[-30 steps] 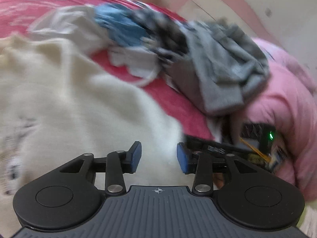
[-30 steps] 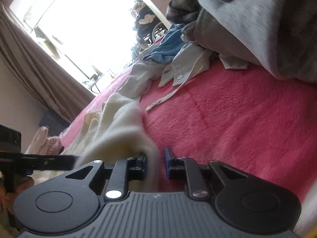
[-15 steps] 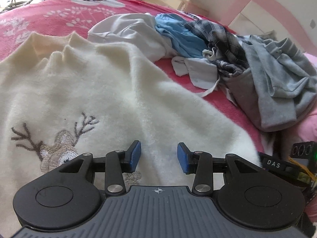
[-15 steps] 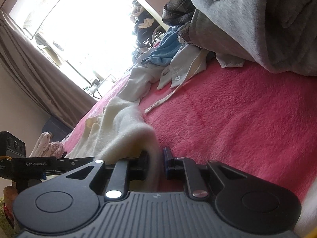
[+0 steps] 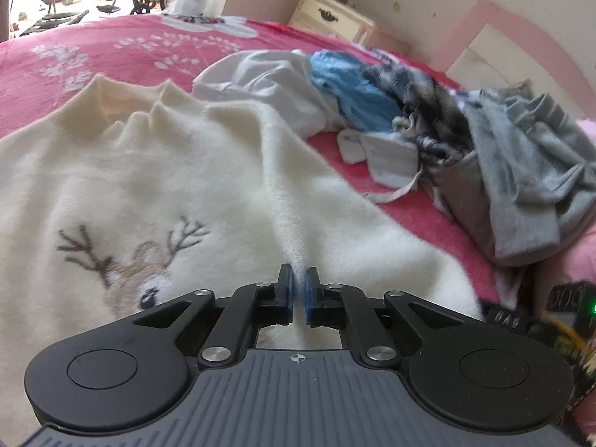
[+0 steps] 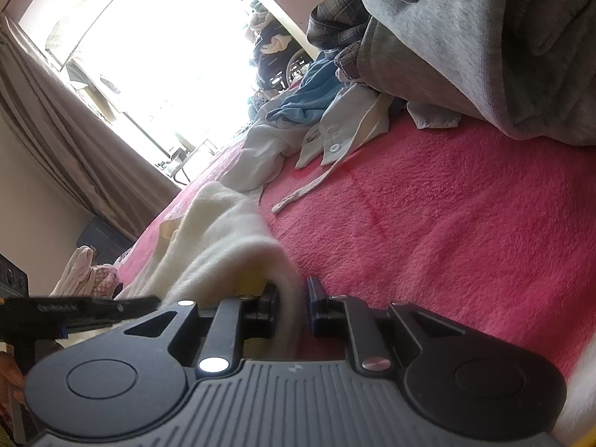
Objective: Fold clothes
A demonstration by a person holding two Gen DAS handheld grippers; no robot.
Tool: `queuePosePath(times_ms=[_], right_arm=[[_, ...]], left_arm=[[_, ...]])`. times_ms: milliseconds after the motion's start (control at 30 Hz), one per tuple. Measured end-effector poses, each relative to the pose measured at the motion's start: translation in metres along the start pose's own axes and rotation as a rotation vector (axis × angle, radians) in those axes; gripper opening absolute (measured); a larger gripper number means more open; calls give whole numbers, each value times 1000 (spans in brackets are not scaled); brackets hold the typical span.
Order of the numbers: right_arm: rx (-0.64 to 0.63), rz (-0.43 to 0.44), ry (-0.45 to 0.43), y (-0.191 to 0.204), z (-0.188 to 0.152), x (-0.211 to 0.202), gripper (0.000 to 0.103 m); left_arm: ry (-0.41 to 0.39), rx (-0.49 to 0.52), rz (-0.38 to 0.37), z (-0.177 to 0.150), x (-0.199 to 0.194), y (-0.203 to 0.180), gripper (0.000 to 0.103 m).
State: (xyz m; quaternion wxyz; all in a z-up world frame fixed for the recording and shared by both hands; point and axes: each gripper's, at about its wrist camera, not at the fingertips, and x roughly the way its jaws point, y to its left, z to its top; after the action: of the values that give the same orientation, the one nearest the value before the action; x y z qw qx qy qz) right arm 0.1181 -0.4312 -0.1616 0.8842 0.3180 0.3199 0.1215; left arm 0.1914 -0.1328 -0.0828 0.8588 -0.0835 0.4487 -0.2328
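Note:
A cream fleece sweater (image 5: 178,186) with a stitched reindeer lies spread on the pink bedcover (image 5: 123,44). My left gripper (image 5: 297,279) is shut on a pinched ridge of that sweater near its lower right part, and the cloth rises in a fold from the blue pads. In the right wrist view the same sweater (image 6: 219,246) runs away toward the window. My right gripper (image 6: 292,296) is shut on its thick edge, low over the bedcover (image 6: 447,223). The left gripper's black body shows at the left edge of that view.
A heap of unfolded clothes lies beyond the sweater: a white shirt (image 5: 268,85), a blue garment (image 5: 354,89), a plaid piece (image 5: 421,89) and a grey hoodie (image 5: 529,171). A cream nightstand (image 5: 335,15) stands by the wall. The grey hoodie (image 6: 484,44) hangs close above the right gripper.
My left gripper tilted down over the sweater and its jaws shut, pinching up a fold of fleece. My right gripper kept still with the sweater's edge in it.

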Motion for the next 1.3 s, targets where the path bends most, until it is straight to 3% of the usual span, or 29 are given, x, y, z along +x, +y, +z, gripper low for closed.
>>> queuePosePath(times_ms=[167, 267, 367, 467, 533, 600, 700, 767, 833, 967, 1067, 1167, 1233, 1300], right_arm=[[-3, 0, 1, 0, 1, 1, 14], [-4, 0, 1, 0, 1, 1, 14], [-9, -4, 1, 0, 1, 1, 14], [-8, 0, 0, -1, 0, 0, 14], [-8, 0, -1, -1, 0, 1, 14], [-9, 1, -1, -1, 1, 1, 14], [-6, 5, -1, -2, 1, 1, 14], [2, 10, 1, -4, 2, 1, 14], [13, 12, 14, -4, 3, 0, 14], [56, -12, 90, -2, 13, -16, 19], [117, -54, 113, 2, 16, -44, 28], [166, -21, 119, 12, 10, -68, 28], [196, 3, 135, 18, 3, -76, 28], [220, 18, 158, 25, -6, -79, 28]], left_arm=[[14, 50, 38, -11, 9, 0, 7], [-1, 67, 36, -6, 1, 2, 15], [-72, 80, 83, 6, -12, 7, 20], [-140, 74, 67, 30, -13, 9, 22], [-160, 113, 19, 47, -2, 3, 23], [-145, 169, 27, 61, 23, -7, 23], [-111, 205, 132, 69, 69, -4, 23], [-98, 210, 177, 73, 94, 2, 35], [-117, 149, 126, 71, 96, 18, 36], [-133, 185, 136, 67, 86, 14, 36], [-179, 195, 130, 66, 65, 7, 36], [-215, 273, 35, 52, 38, -16, 36], [-182, 347, -52, 36, 30, -39, 36], [-133, 451, -82, 17, 34, -63, 36]])
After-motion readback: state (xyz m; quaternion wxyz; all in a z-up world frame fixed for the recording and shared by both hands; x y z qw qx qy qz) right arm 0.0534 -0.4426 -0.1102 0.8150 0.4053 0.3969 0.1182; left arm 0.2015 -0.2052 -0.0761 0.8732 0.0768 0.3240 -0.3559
